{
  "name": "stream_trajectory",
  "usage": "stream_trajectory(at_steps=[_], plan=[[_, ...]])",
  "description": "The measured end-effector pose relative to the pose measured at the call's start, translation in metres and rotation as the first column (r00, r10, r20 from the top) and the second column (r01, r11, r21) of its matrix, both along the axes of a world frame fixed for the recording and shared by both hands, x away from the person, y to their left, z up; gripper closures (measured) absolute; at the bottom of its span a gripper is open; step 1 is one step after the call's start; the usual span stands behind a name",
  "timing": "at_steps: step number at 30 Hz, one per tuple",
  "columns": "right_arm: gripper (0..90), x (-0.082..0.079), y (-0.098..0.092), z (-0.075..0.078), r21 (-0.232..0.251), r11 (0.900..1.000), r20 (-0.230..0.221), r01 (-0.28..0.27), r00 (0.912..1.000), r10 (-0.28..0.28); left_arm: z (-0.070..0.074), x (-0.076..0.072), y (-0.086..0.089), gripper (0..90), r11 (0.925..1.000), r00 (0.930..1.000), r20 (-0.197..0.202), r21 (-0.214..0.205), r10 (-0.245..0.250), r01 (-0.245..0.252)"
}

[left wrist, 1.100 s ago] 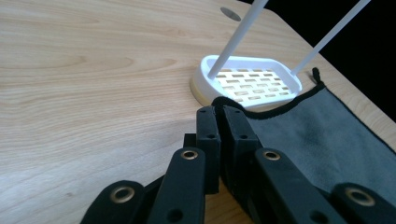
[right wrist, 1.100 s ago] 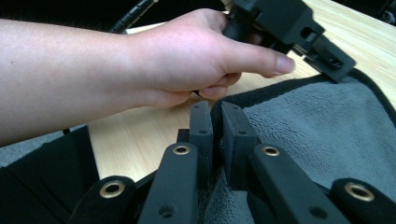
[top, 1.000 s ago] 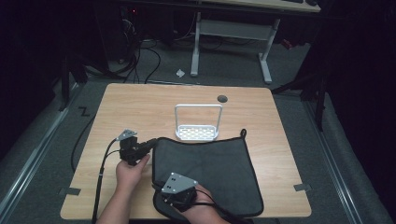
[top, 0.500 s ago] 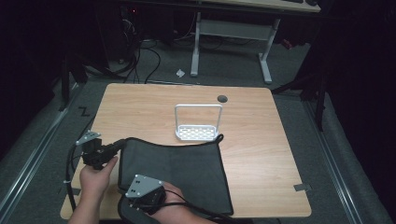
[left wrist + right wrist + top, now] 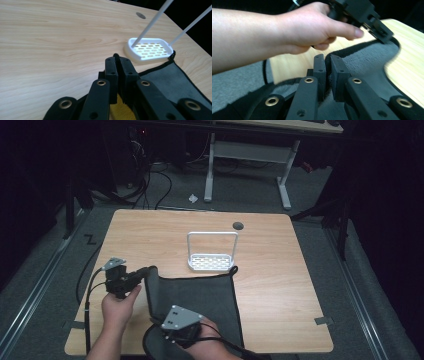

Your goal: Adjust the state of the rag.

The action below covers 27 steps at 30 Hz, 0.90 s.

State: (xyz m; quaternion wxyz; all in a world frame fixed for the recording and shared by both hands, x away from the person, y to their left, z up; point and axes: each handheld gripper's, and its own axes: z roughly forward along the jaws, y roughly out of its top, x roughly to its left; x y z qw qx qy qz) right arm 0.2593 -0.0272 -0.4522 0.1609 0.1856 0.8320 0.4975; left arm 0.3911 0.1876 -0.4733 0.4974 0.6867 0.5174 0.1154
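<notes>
The dark grey cloth (image 5: 200,295) lies on the near half of the wooden bench (image 5: 280,270), its far edge just beside the white rack (image 5: 212,252); left gripper (image 5: 142,274) fingers pinch its far-left corner; right gripper (image 5: 328,62) fingers clamp its near edge

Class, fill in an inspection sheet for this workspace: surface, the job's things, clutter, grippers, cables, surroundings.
Surface: wooden table, small dark round hole near far edge.
Job's things: dark grey cloth, black-edged, spread at near edge, left corner lifted.
Clutter: white perforated rack beside the cloth's far edge.
Grippers: left gripper shut on the cloth's corner; right gripper shut on its near edge.
Cables: black cable trails from left gripper.
Surroundings: grey carpet, white desk legs, tangled floor cables.
</notes>
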Motion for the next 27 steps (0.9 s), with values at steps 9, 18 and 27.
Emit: stream_trajectory(at_steps=[9,18,27], plan=[[84.2,-0.003,-0.074,-0.011,0.000,0.9928,-0.010,0.119,0.9928,-0.119,-0.008,0.009,-0.065,85.6,0.9974,0.9979,-0.006,0.033,-0.065,0.065],[84.2,-0.008,-0.124,-0.028,-0.018,0.9794,-0.038,0.201,0.9787,-0.202,-0.012,0.015,-0.113,85.6,0.9919,0.9929,-0.010,0.046,-0.118,0.119],[83.9,-0.014,-0.150,-0.031,-0.035,0.9672,-0.035,0.252,0.9668,-0.253,-0.008,0.019,-0.146,85.4,0.9823,0.9854,-0.010,0.078,-0.170,0.170]])
